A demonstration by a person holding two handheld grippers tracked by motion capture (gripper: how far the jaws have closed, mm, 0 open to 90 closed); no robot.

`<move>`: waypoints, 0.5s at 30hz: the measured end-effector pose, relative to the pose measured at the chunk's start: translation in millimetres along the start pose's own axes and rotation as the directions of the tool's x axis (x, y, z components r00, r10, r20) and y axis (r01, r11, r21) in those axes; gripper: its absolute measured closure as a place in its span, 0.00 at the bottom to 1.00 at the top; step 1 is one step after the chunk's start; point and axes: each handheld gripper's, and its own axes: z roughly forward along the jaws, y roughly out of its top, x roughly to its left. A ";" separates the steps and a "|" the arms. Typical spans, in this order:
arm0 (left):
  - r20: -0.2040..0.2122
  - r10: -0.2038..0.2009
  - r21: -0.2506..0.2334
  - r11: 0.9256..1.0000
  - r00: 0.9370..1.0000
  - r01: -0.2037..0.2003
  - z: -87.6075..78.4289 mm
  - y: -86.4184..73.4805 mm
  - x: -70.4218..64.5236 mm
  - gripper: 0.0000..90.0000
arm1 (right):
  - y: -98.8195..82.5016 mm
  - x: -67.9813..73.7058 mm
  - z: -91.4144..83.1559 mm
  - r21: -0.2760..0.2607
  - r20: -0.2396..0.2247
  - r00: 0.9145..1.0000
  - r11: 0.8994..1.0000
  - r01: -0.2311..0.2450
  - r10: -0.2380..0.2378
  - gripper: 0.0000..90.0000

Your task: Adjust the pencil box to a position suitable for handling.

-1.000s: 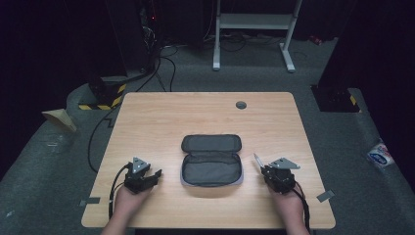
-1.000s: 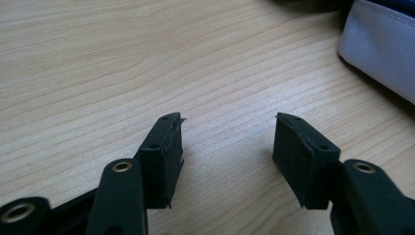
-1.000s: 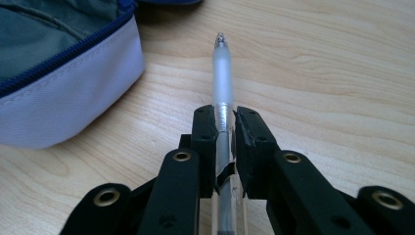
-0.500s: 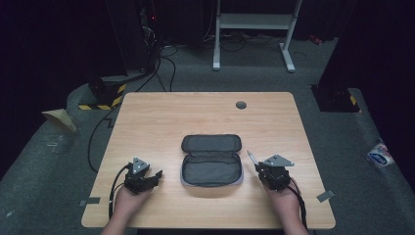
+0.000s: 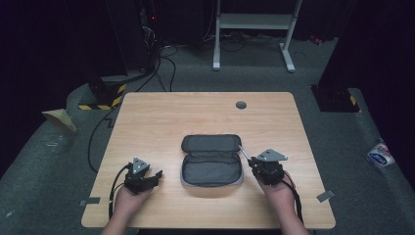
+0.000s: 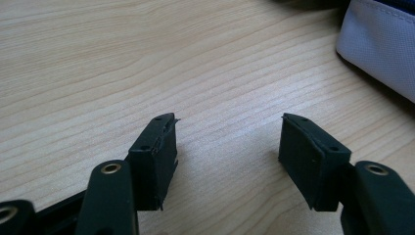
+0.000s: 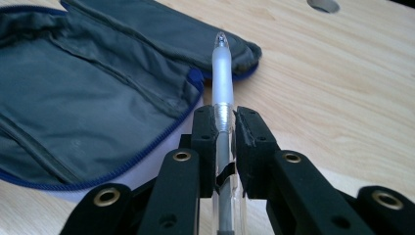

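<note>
An open grey pencil case (image 5: 212,161) with a blue zip lies in the middle of the wooden table (image 5: 161,122), its lid folded back. My right gripper (image 5: 252,164) sits at the case's right edge, shut on a clear pen (image 5: 244,152). In the right gripper view the pen (image 7: 222,68) sticks out past the right gripper (image 7: 225,115), its tip over the corner of the case (image 7: 98,98). My left gripper (image 5: 156,176) rests left of the case. Its jaws have just been opening, and nothing lies between them. The left gripper (image 6: 227,122) shows bare wood under it, with the case (image 6: 381,44) off to the right.
A round cable hole (image 5: 241,105) sits near the table's far edge. Beyond the table stand a white metal frame (image 5: 254,22) and dark equipment with cables on grey carpet. A yellow-black striped block (image 5: 103,103) lies off the far left corner.
My right gripper has carried the pen leftward to the case's right edge and slightly up. The left hand has stayed in place.
</note>
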 end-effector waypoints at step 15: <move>0.002 0.001 -0.001 1.000 1.000 -0.001 0.2 0.0 -0.1 0.43 | 28.0 18.0 5.5 -0.023 -0.062 0.996 0.998 0.061 -0.062 0.87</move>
